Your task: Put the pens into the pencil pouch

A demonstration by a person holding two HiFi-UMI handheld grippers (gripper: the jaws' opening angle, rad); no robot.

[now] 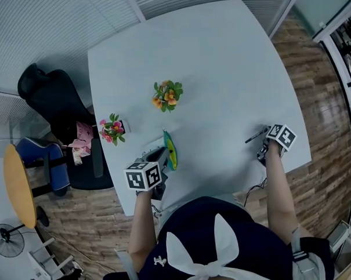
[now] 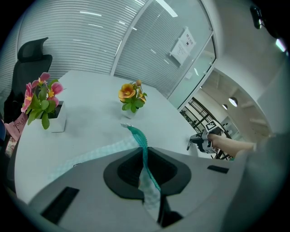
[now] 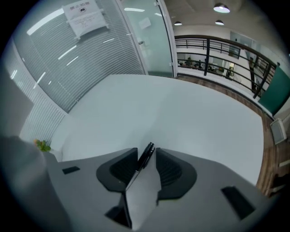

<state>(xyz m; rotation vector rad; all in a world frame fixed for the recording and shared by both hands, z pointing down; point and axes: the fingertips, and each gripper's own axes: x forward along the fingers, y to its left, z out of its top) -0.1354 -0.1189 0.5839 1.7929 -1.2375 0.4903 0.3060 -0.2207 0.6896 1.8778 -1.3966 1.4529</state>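
teal pouch, just one, is clamped in the left gripper. the right gripper stands open around one black pen. two flower pots share the worktop.

The pencil pouch is teal with a pale checked pattern, the pen black, the tabletop plain white — and on it bloom orange-yellow flowers and pink flowers, both green-leaved.

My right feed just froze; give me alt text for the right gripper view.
A slim black pen lies between the parted jaws of the right tongs, on a white table. Behind stand a glass wall with blinds and a black railing.
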